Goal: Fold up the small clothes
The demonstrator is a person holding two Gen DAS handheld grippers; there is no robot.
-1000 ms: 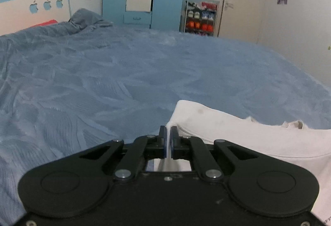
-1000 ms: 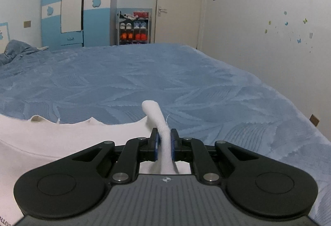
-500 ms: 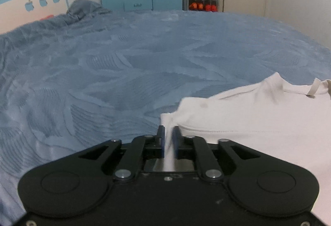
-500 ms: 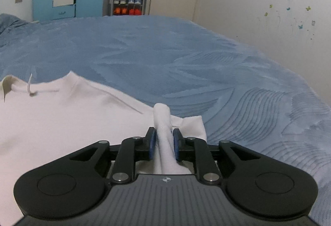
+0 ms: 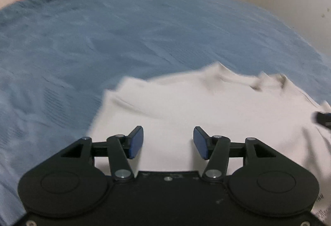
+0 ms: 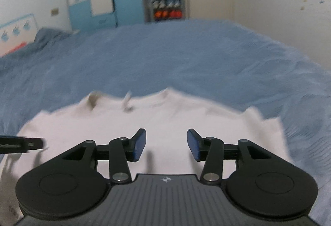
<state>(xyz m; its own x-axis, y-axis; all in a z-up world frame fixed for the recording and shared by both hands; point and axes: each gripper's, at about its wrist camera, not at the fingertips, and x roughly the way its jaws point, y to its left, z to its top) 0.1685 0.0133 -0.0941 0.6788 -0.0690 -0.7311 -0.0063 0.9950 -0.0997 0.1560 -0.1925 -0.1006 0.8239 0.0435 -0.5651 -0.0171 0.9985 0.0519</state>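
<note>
I have the left gripper point(image 5: 168, 143) with its jaws spread wide and nothing between them, poised above the white shirt point(image 5: 206, 114), and the right gripper point(image 6: 166, 145) is spread and empty the same way. The shirt lies flat on the blue bedspread point(image 5: 103, 39) toward its near edge, collar point(image 6: 128, 101) pointing to the far edge. Both views are blurred.
</note>
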